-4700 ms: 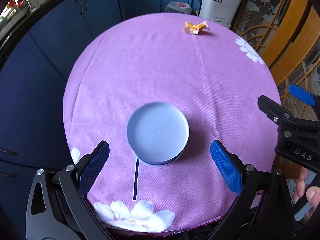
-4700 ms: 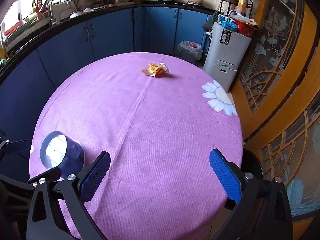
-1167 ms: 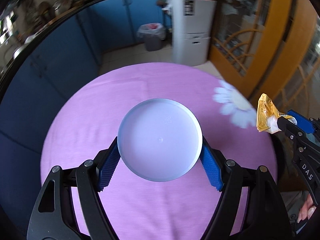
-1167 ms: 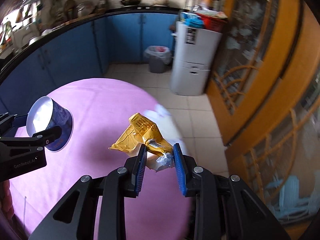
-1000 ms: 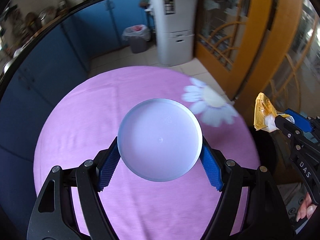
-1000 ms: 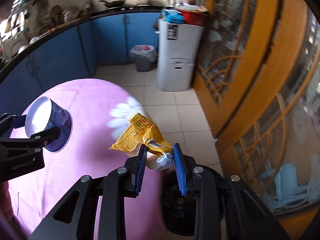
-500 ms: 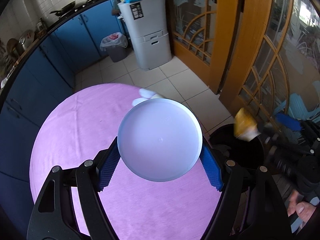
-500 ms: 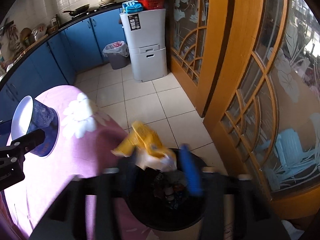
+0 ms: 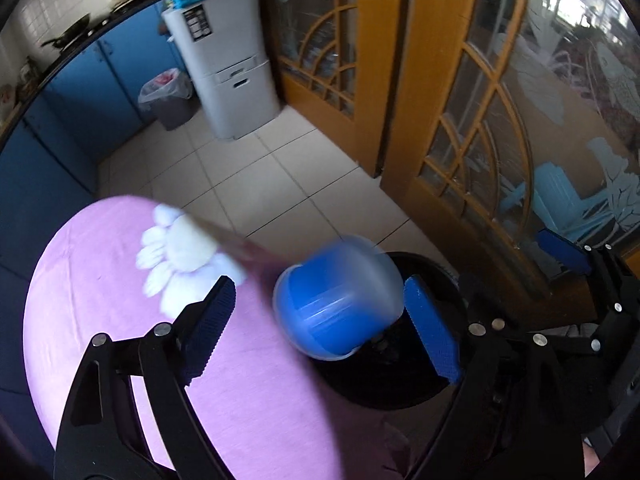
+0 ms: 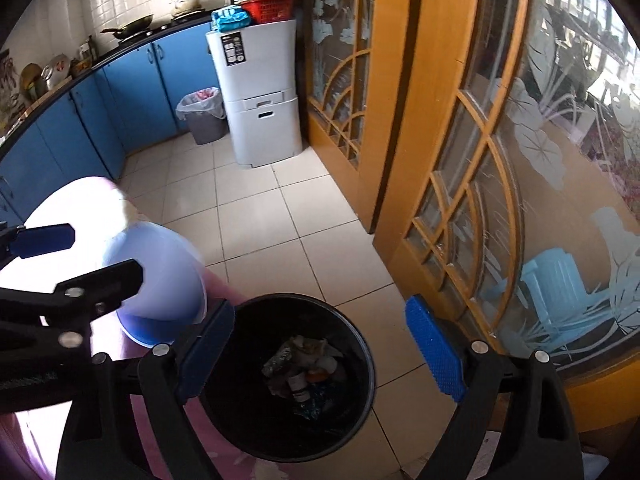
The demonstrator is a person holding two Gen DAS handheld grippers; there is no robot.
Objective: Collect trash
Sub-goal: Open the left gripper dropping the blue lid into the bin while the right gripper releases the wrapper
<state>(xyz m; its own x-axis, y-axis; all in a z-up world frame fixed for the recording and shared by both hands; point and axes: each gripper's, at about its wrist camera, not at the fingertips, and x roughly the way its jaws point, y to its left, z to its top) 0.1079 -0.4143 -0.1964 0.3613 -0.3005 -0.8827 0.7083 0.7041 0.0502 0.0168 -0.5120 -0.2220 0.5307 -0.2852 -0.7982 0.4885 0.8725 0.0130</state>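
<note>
- The left hand-held gripper (image 9: 316,320) is opening; its blue pads stand wide apart. The blue cup (image 9: 340,300) lies motion-blurred between them, tipped on its side. No pad presses on it: a gap shows at the left pad, and the right pad stands just beside the cup's rim.
- In the right wrist view the same cup (image 10: 160,280) shows its pale inside, just beyond the left hand-held gripper's black fingers (image 10: 80,292) and beside the rim of the black trash bin (image 10: 360,344).
- The right hand-held gripper (image 10: 316,344) is wide open with nothing between its pads, hanging directly above the bin's mouth.
- Inside the bin lies a heap of crumpled trash (image 10: 308,364): wrappers and a small bottle, too jumbled to tell apart.
- In the left wrist view the bin (image 9: 436,276) stands on the floor just past the edge of the tabletop (image 9: 100,280), which wears a purple cloth with a white flower print (image 9: 180,252).
- Beyond are beige floor tiles (image 10: 260,208), an orange door with glass panes (image 10: 472,120), a grey drawer unit (image 10: 260,100), a small lined bin (image 10: 204,116) and blue cabinets (image 10: 132,92).
</note>
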